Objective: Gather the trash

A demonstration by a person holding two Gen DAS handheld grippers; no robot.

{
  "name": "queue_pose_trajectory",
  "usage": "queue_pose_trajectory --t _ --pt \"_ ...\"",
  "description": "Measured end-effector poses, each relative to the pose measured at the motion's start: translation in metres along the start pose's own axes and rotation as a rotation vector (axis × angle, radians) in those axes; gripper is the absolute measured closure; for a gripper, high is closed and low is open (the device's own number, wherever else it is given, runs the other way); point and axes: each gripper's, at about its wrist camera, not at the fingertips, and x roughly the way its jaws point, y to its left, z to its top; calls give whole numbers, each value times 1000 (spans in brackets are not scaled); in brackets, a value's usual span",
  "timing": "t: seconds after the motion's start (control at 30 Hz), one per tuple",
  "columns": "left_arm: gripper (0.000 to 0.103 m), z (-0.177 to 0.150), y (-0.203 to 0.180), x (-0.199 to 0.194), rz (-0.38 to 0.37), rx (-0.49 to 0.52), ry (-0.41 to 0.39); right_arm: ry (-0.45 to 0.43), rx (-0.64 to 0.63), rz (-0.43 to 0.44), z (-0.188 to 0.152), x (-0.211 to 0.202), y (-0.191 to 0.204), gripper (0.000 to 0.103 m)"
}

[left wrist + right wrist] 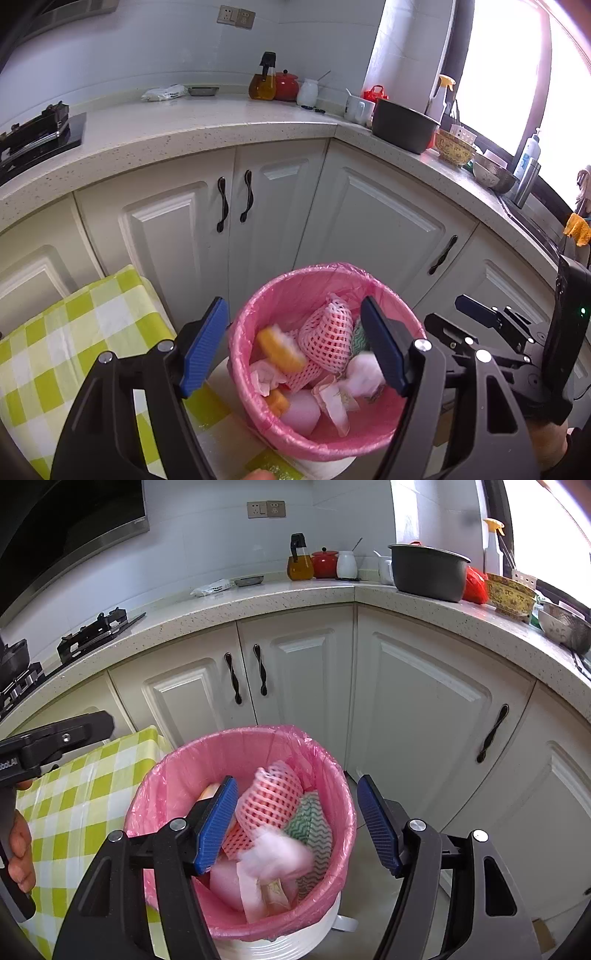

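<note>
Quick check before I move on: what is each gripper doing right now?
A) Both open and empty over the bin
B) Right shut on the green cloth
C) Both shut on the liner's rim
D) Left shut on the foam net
A: the left gripper and the right gripper both show their blue pads spread wide with nothing between them, above the pink-lined bin, where the foam net and green cloth lie loose.

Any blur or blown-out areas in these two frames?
Left wrist view: the window is blown out white, and the orange sponge in the bin is motion-smeared. Right wrist view: a pale tissue over the bin is blurred; counters bend with fisheye distortion.
</note>
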Motion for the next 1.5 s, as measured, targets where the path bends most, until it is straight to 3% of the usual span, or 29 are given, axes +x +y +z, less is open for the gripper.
queue_pose_trajectory --t 0.07,0.13,0.33,0.57,0.8,1.07,1.5 --pt "30 -6 5 -12 10 -8 -15 -12 3 -6 -2 -7 -1 38" --pt "20 -15 11 -28 17 -32 -36 -20 9 -10 -5 -14 -1 36" --pt "5 -45 12 -73 25 -48 -73 -75 25 -21 -20 -50 5 27" --pt "5 -88 -1 -111 44 -3 -82 -110 18 -20 -51 -85 14 19" --pt "5 -117 -13 -112 33 61 -62 -106 29 -5 -78 -105 16 19" --pt "5 -124 -21 -99 30 92 -20 -75 15 8 -91 -108 24 19" --pt "5 -116 -16 -97 43 83 -9 -50 24 12 -85 -101 25 19"
